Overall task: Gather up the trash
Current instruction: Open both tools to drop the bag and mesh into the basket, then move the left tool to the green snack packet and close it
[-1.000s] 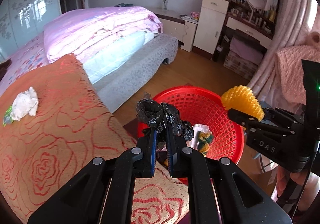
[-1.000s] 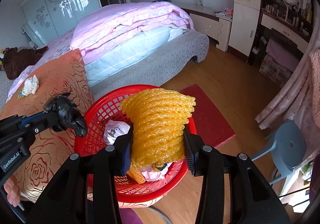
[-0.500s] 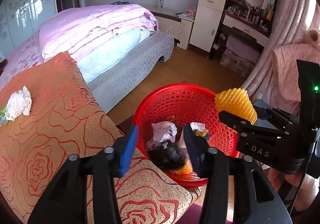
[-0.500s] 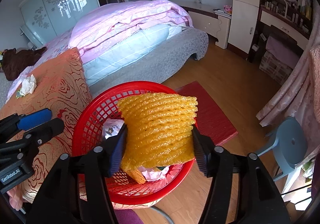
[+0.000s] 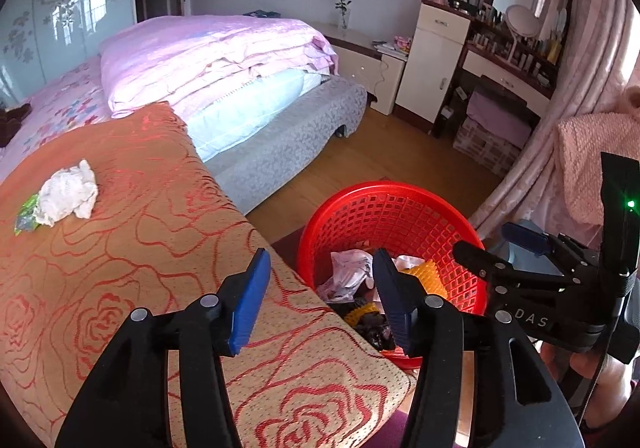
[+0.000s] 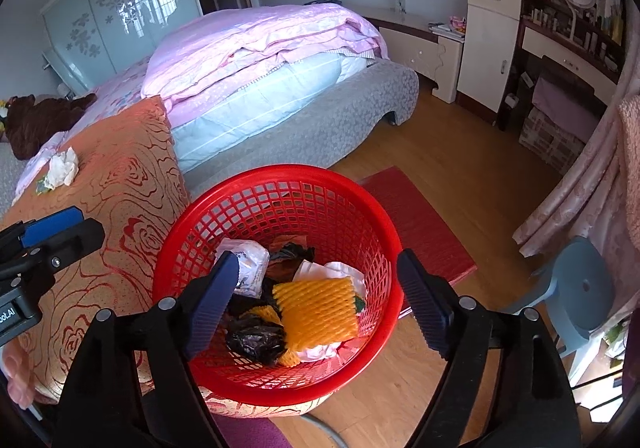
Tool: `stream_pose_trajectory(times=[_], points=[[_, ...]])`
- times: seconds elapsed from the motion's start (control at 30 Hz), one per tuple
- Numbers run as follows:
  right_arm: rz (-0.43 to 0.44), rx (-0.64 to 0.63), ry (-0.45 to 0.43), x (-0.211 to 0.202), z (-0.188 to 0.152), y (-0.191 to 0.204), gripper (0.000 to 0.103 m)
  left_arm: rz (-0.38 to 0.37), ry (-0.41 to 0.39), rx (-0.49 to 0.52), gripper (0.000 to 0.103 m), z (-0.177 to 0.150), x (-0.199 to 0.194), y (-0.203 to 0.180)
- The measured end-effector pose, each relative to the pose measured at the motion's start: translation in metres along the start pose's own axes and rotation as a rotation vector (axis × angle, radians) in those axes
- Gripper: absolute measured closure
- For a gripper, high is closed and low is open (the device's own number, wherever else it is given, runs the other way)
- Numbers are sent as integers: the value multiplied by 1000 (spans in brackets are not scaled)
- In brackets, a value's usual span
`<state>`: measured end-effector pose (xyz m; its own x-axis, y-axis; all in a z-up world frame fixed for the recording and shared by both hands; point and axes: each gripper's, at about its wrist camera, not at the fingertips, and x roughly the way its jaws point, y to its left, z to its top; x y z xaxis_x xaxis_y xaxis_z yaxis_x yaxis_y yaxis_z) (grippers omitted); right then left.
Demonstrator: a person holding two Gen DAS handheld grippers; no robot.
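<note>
Trash is seen gathered in the red basket [image 6: 280, 203], which sits directly below and ahead of the right gripper [image 6: 320, 296]. Between and beneath that gripper's blue pads [image 6: 216, 296], a yellow foam net [image 6: 316, 308] is seen lying on the heap, with a black plastic bag [image 6: 256, 340] just to its left and crumpled white paper [image 6: 248, 268] further back in the basket. The right gripper's jaws are set wide and are opening further; nothing is pressed between them, the foam net lying loose below. The left gripper [image 5: 320, 296] is held over the near edge of an orange rose-patterned cover [image 5: 140, 248], with the basket's rim [image 5: 384, 187] just ahead and to its right. Its jaws are parted to a middling width and are opening, and nothing is gripped by its pads [image 5: 248, 300]. Through the gap between them, part of the basket's contents is visible. Well off to the left gripper's left, a crumpled white tissue [image 5: 68, 191] is seen lying on the cover, with a small green wrapper [image 5: 26, 211] touching its left side. The right gripper's black body is seen at the right of the left wrist view, beside the basket.
</note>
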<state>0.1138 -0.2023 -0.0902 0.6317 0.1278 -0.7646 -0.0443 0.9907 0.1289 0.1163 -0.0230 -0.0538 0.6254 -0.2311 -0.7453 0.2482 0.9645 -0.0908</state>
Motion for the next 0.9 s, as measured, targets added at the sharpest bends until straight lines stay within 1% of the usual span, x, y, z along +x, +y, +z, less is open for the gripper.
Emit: stream_pose_trajectory(times=[0.27,0.5,0.57,0.73,0.9], points=[[-1,-13,-21,-4,-1,7,25,20,-12,-34,51,-2,-5,12],[10,-23,-48,-13,-1,16,25,53,-28,-64,50,-4,-14,28],[18,-27,-56,-15,0,19,25,70,-38,-80,44,-5,-17,36],[38,-43,-70,-19,1,33,25,115,-52,-125,39,-9,-26,63],[63,-72,-76,-20,3,53,25,159,-53,-184,38,-13,-33,96]])
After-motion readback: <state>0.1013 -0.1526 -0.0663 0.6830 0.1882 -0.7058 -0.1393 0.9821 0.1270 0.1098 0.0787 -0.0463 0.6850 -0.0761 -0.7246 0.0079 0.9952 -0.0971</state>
